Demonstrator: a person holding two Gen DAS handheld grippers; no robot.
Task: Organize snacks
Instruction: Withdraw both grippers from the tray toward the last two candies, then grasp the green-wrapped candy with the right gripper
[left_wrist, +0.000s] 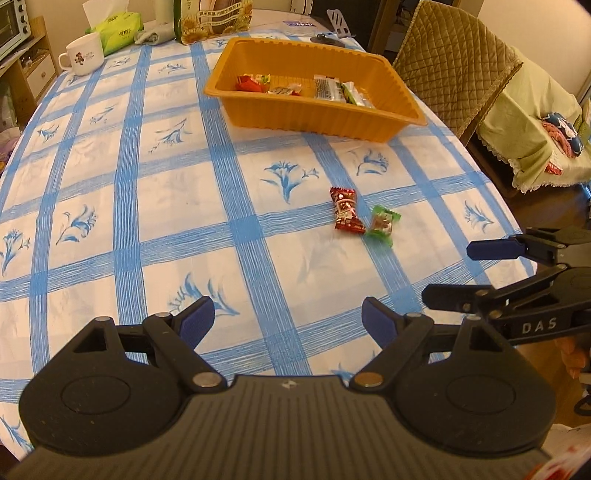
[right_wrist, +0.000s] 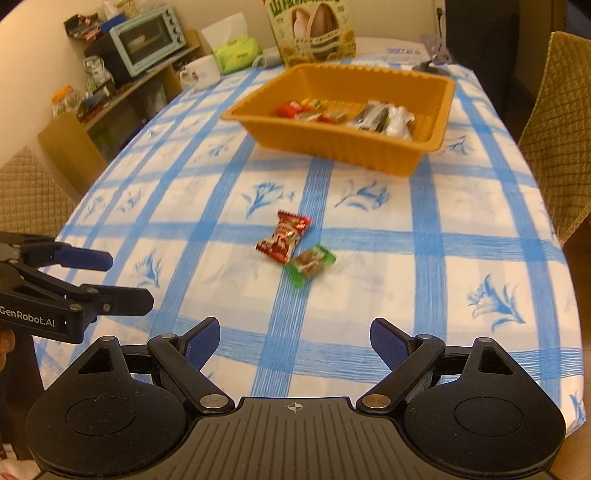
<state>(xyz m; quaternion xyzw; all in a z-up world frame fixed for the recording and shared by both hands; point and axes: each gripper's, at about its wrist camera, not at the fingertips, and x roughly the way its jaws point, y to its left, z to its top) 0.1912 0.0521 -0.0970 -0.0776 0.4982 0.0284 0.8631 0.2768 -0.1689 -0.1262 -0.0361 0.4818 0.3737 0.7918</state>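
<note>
Above tablecloth (left_wrist: 147, 229), both tools seemingly wide open, empty.

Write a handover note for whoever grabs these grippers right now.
Left gripper: open, holds nothing, above the near part of the table.
Right gripper: open, holds nothing, beside the left one.
Tray: at the far side of the table, with several wrapped snacks already in it.
Left on the cloth: red candy and green candy, end to end in the middle of the table, ahead of both grippers.
Left to do: pick up each candy and put it in the tray. The right gripper's fingers seem better lined up with them.
</note>
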